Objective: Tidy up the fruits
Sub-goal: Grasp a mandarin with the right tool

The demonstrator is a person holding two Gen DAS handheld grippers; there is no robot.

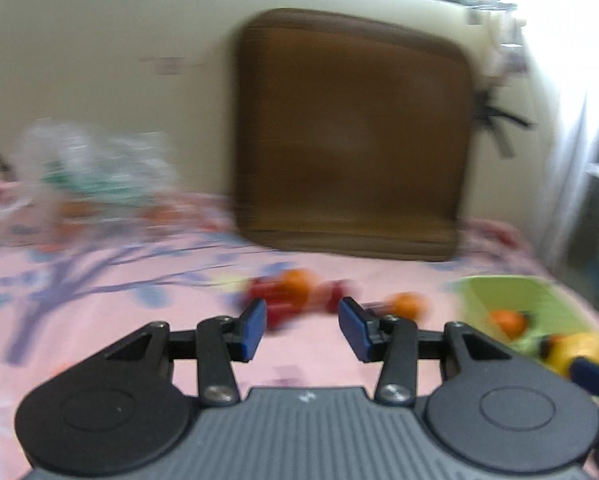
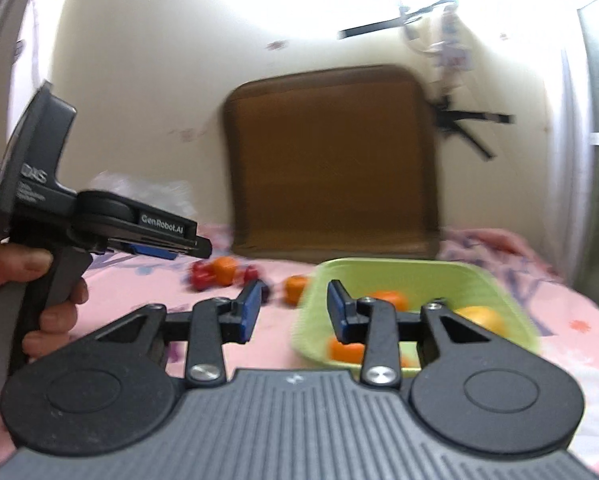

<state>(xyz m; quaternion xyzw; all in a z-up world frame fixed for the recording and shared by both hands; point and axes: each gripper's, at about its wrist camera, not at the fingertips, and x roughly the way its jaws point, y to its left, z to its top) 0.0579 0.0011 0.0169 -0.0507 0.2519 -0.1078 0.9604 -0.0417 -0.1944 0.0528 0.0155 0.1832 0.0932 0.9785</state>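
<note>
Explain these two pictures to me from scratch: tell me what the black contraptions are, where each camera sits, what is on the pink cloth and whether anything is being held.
These are hand-held grabbing tools, one in each of a person's hands. Each carries a camera looking forward along its two blue-padded fingers. One picture looks out over the left gripper, the other over the right gripper; the right view also shows the left tool from the side, gripped by a hand. On the pink sheet lie loose red and orange fruits. A green tray already holds several orange and yellow ones. A brown cushion leans on the wall. Both grippers are open and hold nothing.
</note>
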